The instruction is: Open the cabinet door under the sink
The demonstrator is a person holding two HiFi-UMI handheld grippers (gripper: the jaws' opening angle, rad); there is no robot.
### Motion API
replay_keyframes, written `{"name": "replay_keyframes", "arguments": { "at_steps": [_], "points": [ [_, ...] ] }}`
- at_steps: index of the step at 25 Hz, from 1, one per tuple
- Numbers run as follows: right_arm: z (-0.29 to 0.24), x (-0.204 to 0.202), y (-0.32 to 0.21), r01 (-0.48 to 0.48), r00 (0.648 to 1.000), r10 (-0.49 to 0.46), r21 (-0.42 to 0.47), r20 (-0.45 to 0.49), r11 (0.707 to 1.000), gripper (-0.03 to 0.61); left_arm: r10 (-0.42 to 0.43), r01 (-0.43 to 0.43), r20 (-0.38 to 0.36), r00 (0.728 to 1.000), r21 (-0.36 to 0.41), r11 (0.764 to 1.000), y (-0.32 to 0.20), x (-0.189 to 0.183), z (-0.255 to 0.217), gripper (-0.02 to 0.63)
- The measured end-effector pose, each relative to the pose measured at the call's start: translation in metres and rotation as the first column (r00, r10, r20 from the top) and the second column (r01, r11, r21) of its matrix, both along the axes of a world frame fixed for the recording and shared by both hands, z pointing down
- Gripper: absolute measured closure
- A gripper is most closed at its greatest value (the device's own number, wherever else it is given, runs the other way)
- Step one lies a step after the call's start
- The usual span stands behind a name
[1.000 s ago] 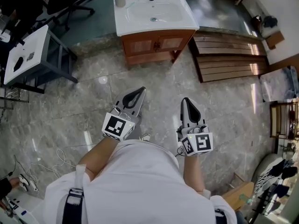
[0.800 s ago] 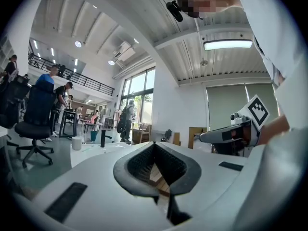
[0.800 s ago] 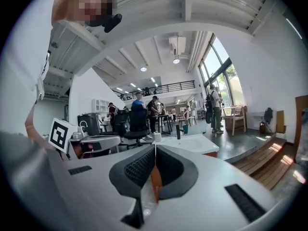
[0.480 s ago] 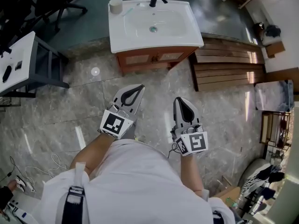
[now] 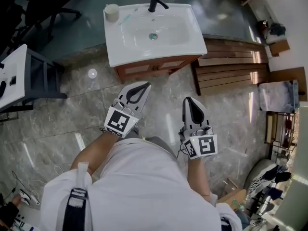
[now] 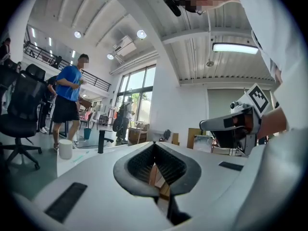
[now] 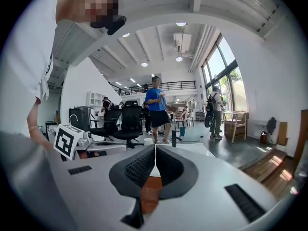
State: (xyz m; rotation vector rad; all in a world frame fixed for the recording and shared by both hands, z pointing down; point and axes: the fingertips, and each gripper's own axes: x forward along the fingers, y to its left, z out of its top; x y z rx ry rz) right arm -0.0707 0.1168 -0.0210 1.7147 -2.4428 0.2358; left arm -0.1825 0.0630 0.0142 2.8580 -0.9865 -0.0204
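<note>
Cabinet doors (image 5: 155, 67) show only as a thin strip of reddish wood under the front lip of the white sink (image 5: 118, 49). They are at 12 o'clock from the person and seen so steeply from above that I can't pick out a handle. I'd call this the approach, as neither tool touches the wood. The left gripper (image 5: 144, 86) points at the cabinet front from nearby, and the right gripper (image 5: 190, 102) hangs a little further back, at about 1 o'clock. Each has its jaws pressed together at the tips with nothing between them. In both gripper views reddish wood shows through the loop behind the tips. Next, to my eye, one of them must drop to door height, part its jaws, find a knob or the door's edge, and pull toward the person.

Room for that looks fair. The grey stone floor (image 5: 72, 119) lies bare in front of the cabinet, so a door should swing out freely. The overhanging sink edge is what a rising gripper could knock. Stacked wooden planks (image 5: 231, 64) sit just beside the cabinet at 2 o'clock, crowding that side. A grey table (image 5: 41, 78) stands well apart at 10 o'clock. A black tap (image 5: 156, 0) and a pale cup (image 5: 111, 12) stand on the sink top, out of the way.
</note>
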Motion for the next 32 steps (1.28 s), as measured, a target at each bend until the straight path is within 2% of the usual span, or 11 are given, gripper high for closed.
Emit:
{"name": "replay_keyframes", "arguments": {
  "at_steps": [6,11,15,18,21,26,32],
  "points": [
    [0.001,0.022,-0.018,-0.014,1.000,0.014,0.003,0.024,1.000,0.546,0.003,-0.002,-0.014,1.000,0.022,1.000,-0.020,0.028,-0.015,0.606],
    [-0.002,0.049,-0.037,0.031,0.998,-0.032,0.022,0.052,0.999,0.545,-0.016,0.015,0.010,1.000,0.025,1.000,-0.026,0.064,-0.018,0.606],
    [0.002,0.077,-0.055,0.090,0.994,-0.091,0.022,0.054,0.996,0.545,-0.097,0.097,-0.014,0.995,0.027,0.995,-0.039,0.085,-0.027,0.606],
    [0.012,0.094,-0.068,0.117,0.990,-0.117,0.000,0.081,0.993,0.546,-0.156,0.155,0.015,0.988,0.044,0.987,-0.045,0.085,-0.026,0.606],
    [0.022,0.100,-0.074,0.143,0.987,-0.141,-0.021,0.082,0.990,0.546,-0.195,0.194,0.032,0.980,0.037,0.980,-0.047,0.083,-0.019,0.606],
    [0.047,0.101,-0.086,0.172,0.983,-0.168,-0.055,0.073,0.984,0.546,-0.204,0.203,0.042,0.978,0.015,0.979,-0.055,0.089,0.005,0.606],
    [0.107,0.092,-0.100,0.209,0.977,-0.204,-0.090,0.060,0.974,0.545,-0.214,0.215,0.061,0.975,-0.006,0.977,-0.072,0.088,0.059,0.606]
  ]
}}
